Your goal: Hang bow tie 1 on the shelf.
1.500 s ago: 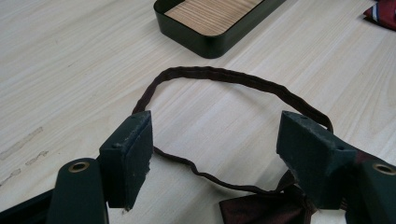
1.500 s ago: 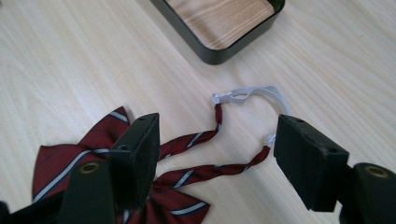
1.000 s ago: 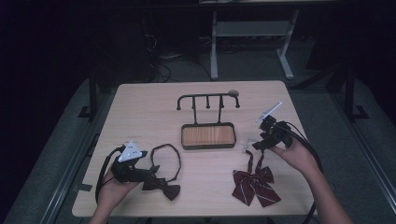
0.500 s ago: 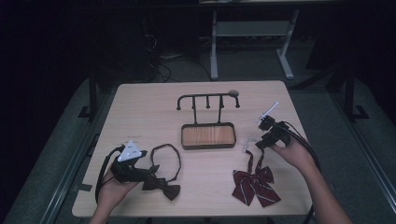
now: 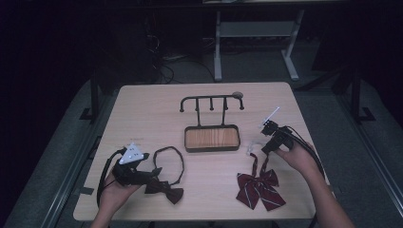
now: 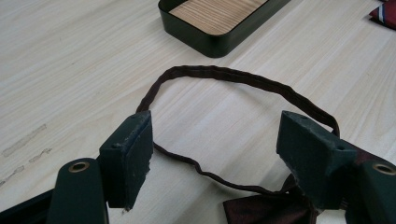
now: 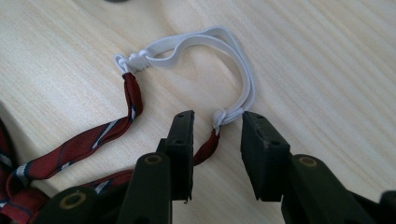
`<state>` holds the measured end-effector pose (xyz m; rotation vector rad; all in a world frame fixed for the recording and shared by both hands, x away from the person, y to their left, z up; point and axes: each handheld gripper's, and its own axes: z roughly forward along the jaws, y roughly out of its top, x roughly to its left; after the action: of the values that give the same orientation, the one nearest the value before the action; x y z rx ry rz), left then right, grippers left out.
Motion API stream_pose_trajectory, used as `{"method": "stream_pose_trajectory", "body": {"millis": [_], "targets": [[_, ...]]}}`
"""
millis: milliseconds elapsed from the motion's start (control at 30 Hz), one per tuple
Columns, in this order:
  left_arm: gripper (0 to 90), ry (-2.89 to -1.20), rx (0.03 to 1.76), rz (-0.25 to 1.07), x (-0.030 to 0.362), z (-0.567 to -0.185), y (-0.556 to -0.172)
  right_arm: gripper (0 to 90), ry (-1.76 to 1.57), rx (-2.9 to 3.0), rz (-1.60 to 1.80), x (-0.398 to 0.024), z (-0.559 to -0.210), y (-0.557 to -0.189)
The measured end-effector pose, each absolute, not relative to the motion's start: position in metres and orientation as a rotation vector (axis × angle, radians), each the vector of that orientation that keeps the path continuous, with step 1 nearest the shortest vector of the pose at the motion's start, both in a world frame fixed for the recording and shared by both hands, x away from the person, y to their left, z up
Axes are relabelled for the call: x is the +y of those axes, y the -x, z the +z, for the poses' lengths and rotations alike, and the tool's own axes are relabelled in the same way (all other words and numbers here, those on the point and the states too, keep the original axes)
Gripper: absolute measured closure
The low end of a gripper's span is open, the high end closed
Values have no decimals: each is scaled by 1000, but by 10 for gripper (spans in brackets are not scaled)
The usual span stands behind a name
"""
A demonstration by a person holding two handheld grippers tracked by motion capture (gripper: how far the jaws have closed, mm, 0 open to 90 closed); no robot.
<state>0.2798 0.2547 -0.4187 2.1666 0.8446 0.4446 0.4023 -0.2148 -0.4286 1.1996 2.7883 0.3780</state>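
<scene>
right gripper view: red bow tie [image 7: 70, 149] strap lengthwise between narrowing, untouching right tongs [image 7: 217, 158], white elastic [image 7: 205, 46] ahead

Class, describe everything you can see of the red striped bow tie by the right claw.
The red bow tie lies flat on the pale wooden table, its knot toward the near edge. It looks like woven fabric, dark red with white and navy stripes. Two narrow straps join a white elastic loop. The right claw straddles one knotted joint; its jaws have just been closing, not yet pressing.

No readable text, label or number on anything here.
</scene>
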Motion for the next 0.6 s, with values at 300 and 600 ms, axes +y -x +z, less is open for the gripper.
{"method": "stream_pose_trajectory", "body": {"millis": [300, 600], "targets": [[277, -2168, 845, 444, 255, -419, -280, 649, -1218, 2803, 332, -214, -435, -405], [277, -2169, 847, 447, 256, -419, -280, 708, -1192, 2807, 301, -211, -437, -404]]}}
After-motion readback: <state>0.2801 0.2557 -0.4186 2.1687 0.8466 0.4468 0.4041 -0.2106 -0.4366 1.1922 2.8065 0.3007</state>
